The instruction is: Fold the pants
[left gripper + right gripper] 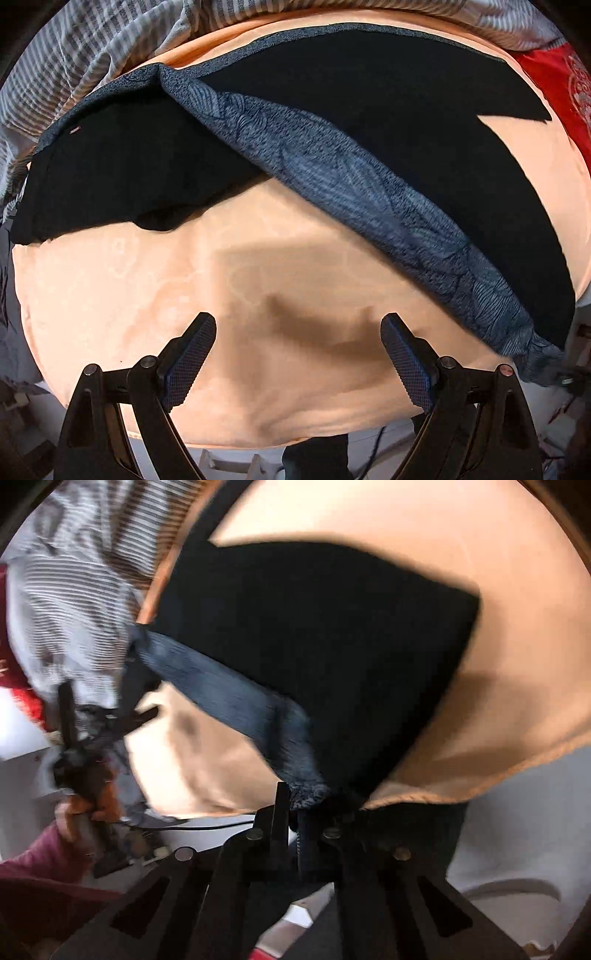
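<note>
Left tool (298, 363): spread wide, holding nothing, above peach bedsheet (147, 295). Right tool (299, 819): clamped on fuzzy blue inner hem of black pants (314, 646). Pants spread from 9 to 4 o'clock. Beyond, at 11 o'clock: striped blanket (92, 48).

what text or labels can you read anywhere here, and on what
No readable text in either view.
Small red tag on the black pants: too small to read.
White pattern on the red cloth: an ornament, no legible letters.
Right wrist view: too blurred for any text.
</note>
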The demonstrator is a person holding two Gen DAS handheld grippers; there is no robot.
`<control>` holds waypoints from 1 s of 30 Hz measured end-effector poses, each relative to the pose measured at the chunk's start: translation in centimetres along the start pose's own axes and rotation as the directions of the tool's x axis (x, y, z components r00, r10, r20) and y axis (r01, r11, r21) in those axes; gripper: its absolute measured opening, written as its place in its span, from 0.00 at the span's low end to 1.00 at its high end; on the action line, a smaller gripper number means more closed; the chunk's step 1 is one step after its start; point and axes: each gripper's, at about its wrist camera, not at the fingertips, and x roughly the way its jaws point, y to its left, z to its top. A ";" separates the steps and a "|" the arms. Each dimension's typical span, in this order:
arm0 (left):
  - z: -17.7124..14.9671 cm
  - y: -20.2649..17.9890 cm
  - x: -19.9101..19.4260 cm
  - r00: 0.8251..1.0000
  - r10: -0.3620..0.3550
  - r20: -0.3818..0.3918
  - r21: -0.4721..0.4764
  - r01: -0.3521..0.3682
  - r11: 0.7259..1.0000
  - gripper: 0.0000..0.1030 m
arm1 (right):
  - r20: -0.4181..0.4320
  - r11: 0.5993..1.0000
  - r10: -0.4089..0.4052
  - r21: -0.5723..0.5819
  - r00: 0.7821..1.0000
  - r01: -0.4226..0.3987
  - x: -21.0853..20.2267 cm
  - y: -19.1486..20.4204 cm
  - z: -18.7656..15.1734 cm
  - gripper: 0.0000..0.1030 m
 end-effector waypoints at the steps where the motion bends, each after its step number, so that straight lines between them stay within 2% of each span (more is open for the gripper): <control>1: 0.4 -0.2 0.0 1.000 -0.001 -0.006 -0.014 0.001 1.000 0.89 | 0.007 1.000 0.026 -0.016 1.000 -0.026 -1.1 0.7 0.8 0.03; 4: 1.5 -0.8 -0.3 1.000 -0.002 -0.014 -0.049 0.002 0.999 0.89 | 0.052 0.993 0.100 -0.069 0.994 -0.096 -5.0 3.1 4.1 0.03; 9: 4.6 -1.6 -2.6 0.999 0.015 0.038 -0.115 -0.010 0.993 0.89 | 0.151 0.975 0.196 -0.132 0.969 -0.177 -10.9 5.8 12.2 0.03; 14: 8.0 -1.3 -4.6 0.995 0.047 0.083 -0.188 -0.031 0.982 0.89 | 0.191 0.972 0.194 -0.172 0.962 -0.162 -13.0 6.5 22.9 0.03; 19: 10.1 -1.5 -4.3 0.991 0.077 0.107 -0.212 -0.053 0.976 0.89 | 0.215 0.986 0.073 -0.162 0.974 -0.039 -11.7 6.1 32.5 0.03; 21: 11.6 -2.1 -3.8 0.989 0.093 0.114 -0.214 -0.067 0.975 0.89 | 0.222 0.991 0.026 -0.137 0.975 0.005 -10.9 5.2 35.2 0.03; 24: 14.1 -2.5 -2.8 0.987 0.102 0.126 -0.231 -0.071 0.970 0.89 | 0.232 0.996 -0.017 -0.082 0.972 0.037 -10.2 2.9 37.9 0.03; 26: 15.7 -2.6 -2.0 0.986 0.107 0.126 -0.252 -0.072 0.965 0.89 | 0.210 0.996 -0.055 -0.057 0.976 0.068 -9.0 1.9 39.5 0.05; 28: 16.7 -2.7 -1.3 0.987 0.110 0.118 -0.271 -0.075 0.960 0.89 | 0.179 0.990 -0.121 -0.052 0.976 0.132 -8.1 1.0 39.9 0.05; 30: 17.9 -2.8 -0.9 0.987 0.111 0.117 -0.281 -0.074 0.957 0.89 | 0.158 0.986 -0.154 -0.036 0.975 0.162 -7.9 0.4 40.2 0.06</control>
